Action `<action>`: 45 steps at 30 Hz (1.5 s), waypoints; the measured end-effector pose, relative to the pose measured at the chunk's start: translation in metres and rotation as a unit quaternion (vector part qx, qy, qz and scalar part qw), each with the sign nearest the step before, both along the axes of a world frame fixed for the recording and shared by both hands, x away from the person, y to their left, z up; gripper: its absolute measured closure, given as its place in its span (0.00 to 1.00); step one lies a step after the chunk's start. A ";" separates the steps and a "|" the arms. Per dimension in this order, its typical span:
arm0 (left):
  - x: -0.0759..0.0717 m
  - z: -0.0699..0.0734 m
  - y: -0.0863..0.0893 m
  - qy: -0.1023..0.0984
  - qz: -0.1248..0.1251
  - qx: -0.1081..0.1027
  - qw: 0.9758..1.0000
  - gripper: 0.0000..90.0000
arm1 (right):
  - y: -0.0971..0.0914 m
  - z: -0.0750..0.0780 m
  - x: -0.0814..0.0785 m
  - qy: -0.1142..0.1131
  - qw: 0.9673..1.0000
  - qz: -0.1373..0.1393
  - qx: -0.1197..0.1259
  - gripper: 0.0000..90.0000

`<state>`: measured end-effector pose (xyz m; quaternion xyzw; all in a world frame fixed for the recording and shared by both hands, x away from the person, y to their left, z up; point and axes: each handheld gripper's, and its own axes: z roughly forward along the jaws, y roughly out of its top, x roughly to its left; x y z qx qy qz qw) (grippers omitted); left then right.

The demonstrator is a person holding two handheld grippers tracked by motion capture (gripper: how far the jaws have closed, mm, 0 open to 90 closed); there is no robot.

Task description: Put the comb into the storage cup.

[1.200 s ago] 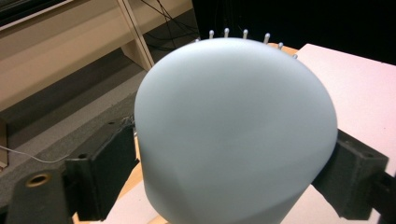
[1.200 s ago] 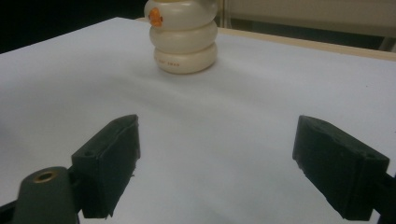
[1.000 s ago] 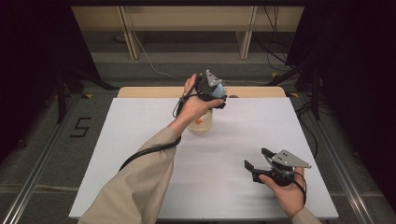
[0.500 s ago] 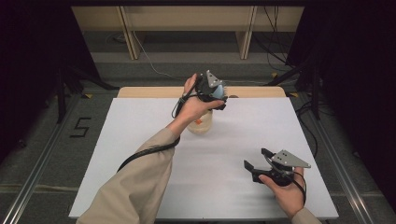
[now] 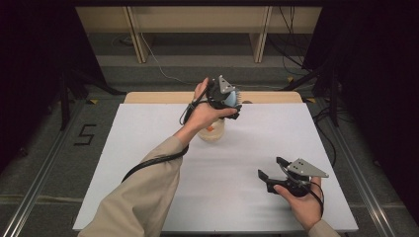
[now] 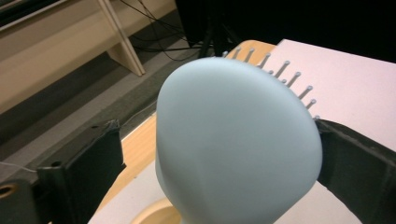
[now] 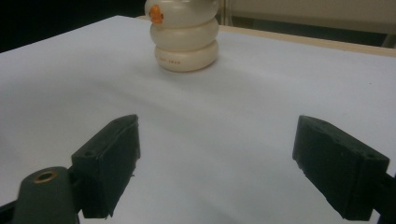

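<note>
Recording lab, my station: white table (image 5: 148,163), black curtains (image 5: 375,74), floor rails (image 5: 44,182), loose cables (image 5: 163,69), wooden bench (image 5: 197,19) behind.

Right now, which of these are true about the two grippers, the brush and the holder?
1. The brush is pale blue. True.
2. The right gripper holds the brush. False: its jaws are open and empty. The brush is between the jaws of the left gripper, which have just been opening.
3. The holder stands on the table. True.
4. The right gripper hangs above the holder. False: it sits near the table's front edge, well apart from the holder.
</note>
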<state>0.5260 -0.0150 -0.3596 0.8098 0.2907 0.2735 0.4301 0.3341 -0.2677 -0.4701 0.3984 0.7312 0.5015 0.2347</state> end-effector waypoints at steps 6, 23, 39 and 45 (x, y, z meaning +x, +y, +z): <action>-0.002 -0.002 0.001 0.007 -0.016 0.011 1.000 0.00 | 0.000 0.000 0.000 0.001 1.000 -0.001 0.000 0.18; -0.015 -0.004 0.010 0.010 -0.039 0.014 0.999 0.00 | 0.000 0.000 0.000 0.006 1.000 -0.002 -0.003 0.18; -0.024 -0.001 0.016 0.012 -0.052 0.001 0.999 0.00 | 0.000 0.000 0.000 0.006 1.000 -0.003 -0.003 0.18; -0.027 0.000 0.019 0.006 -0.054 -0.002 0.998 0.00 | 0.000 0.000 0.000 0.005 1.000 -0.003 -0.003 0.18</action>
